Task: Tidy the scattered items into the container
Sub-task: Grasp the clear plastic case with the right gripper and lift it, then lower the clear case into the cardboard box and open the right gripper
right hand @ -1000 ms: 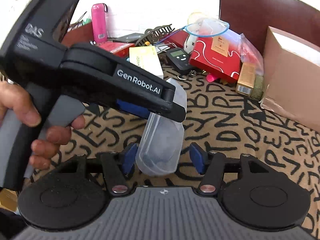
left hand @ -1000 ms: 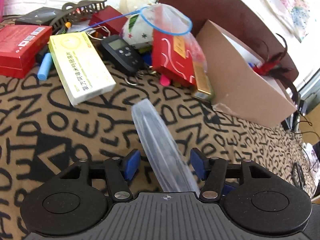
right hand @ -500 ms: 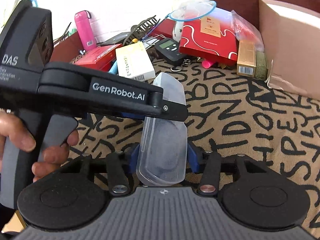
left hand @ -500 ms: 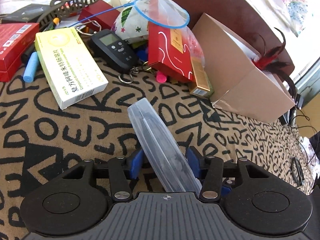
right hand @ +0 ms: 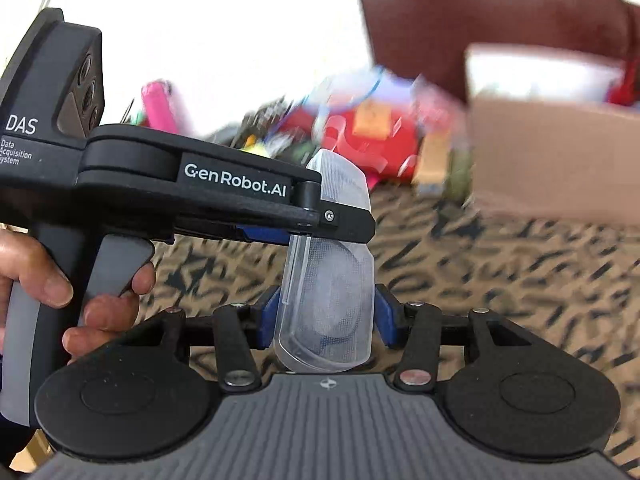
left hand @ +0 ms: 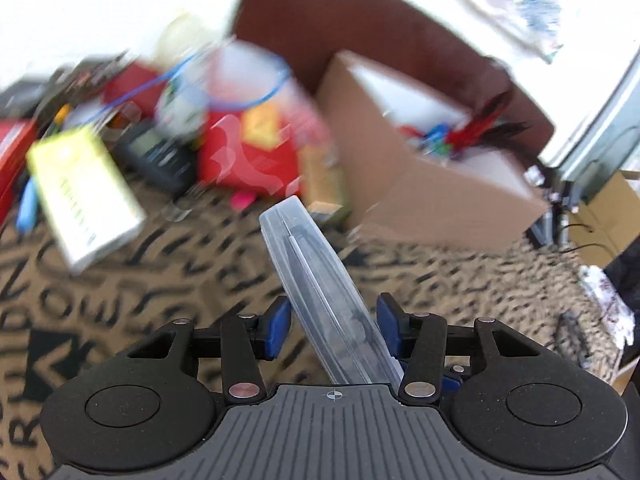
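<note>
Probably a home: a letter-print tablecloth [left hand: 120, 280] cluttered with household odds, a brown chair [left hand: 380, 32] behind.

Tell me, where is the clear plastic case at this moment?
The clear plastic case is held off the patterned cloth between both grippers, left gripper and right gripper, with the cardboard box beyond it to the right.

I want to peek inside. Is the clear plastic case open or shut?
Shut. The clear plastic case shows its two halves meeting along one thin seam, with no gap between them.
</note>
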### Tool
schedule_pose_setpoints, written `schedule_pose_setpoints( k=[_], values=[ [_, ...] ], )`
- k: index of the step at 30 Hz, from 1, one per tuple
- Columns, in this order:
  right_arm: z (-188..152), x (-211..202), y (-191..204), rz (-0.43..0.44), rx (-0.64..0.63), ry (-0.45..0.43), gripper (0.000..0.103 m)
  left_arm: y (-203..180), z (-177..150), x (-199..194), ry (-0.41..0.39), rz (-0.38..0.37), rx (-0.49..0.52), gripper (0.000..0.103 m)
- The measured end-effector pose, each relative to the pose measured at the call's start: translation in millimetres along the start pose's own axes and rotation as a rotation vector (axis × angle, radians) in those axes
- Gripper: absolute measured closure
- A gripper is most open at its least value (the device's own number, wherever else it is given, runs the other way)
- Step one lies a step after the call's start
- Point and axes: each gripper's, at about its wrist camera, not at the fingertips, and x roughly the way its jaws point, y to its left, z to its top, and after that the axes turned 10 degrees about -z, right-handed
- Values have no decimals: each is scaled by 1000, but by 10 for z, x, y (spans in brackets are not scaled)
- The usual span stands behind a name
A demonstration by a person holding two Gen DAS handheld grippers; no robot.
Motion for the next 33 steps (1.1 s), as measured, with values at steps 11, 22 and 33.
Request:
schedule_pose_setpoints(
  k=[11,22,33],
  values=[
    [639,-614,-936,-172,35,-232,49,-1216,877,555,-82,-152,167,53],
    [1183,-458,-1986,-276,48,-247,49,-1801,1578,1564,-48,-228,161,52],
    [1367,15,-2503,-268,-16,-133,49,-1562,1817,2399,10,-211,40,53]
  ],
)
